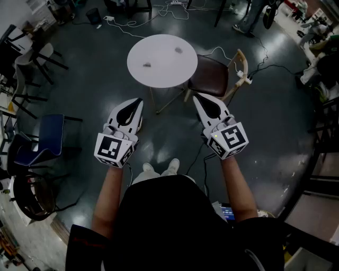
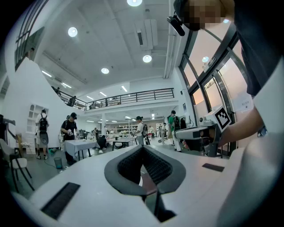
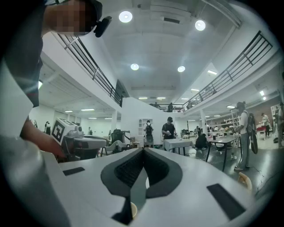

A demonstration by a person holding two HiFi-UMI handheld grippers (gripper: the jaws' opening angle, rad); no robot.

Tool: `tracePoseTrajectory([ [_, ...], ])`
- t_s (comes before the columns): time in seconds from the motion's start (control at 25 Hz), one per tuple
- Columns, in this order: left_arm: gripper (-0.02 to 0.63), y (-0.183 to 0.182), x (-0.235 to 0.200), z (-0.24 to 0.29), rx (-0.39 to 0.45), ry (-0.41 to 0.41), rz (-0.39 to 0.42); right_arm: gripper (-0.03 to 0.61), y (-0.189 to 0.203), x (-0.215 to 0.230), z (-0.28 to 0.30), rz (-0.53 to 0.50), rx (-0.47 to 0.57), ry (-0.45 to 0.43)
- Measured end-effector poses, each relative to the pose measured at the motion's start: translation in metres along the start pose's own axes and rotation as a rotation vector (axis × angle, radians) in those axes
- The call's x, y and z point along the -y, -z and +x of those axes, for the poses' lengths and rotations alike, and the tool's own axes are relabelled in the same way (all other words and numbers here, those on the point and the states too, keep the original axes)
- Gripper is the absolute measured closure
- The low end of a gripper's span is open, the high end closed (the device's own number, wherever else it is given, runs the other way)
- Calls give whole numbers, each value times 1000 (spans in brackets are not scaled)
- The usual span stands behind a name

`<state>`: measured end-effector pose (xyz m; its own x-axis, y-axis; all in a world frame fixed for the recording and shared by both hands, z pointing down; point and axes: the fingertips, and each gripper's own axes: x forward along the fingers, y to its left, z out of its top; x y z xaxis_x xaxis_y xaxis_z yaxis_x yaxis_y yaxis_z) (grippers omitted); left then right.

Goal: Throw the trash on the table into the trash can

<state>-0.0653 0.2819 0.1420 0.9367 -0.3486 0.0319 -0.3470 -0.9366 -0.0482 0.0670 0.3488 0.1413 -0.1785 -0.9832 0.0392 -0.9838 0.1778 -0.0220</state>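
A round white table [image 1: 161, 74] stands on the dark floor ahead of me. Two small bits of trash lie on it, one left of centre [image 1: 146, 65] and one further back on the right [image 1: 178, 51]. My left gripper [image 1: 139, 101] and right gripper [image 1: 196, 98] are held level side by side, short of the table's near edge. Both are shut with nothing between the jaws. The left gripper view shows its closed jaws [image 2: 142, 147], with the right gripper [image 2: 202, 133] beside it. The right gripper view shows the same closed tips [image 3: 143, 150]. I cannot pick out a trash can for certain.
A brown chair [image 1: 209, 74] is tucked at the table's right side. A blue chair [image 1: 45, 138] and black chairs [image 1: 32, 63] line the left. Cables [image 1: 159, 13] cross the floor behind the table. A small dark bin [image 1: 94, 16] stands far back. People stand at distant tables [image 2: 80, 144].
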Motion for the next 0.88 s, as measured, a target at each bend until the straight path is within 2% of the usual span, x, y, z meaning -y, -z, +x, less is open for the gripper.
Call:
tracePoseTrajectory([
  [0.52,598,8,16,23,-12,-36,-4,560,11,28,-5,1,7,-28],
  [0.88,598,23,-2,33,-42,-78,-19,560,23,41,17,11,-12,-60],
])
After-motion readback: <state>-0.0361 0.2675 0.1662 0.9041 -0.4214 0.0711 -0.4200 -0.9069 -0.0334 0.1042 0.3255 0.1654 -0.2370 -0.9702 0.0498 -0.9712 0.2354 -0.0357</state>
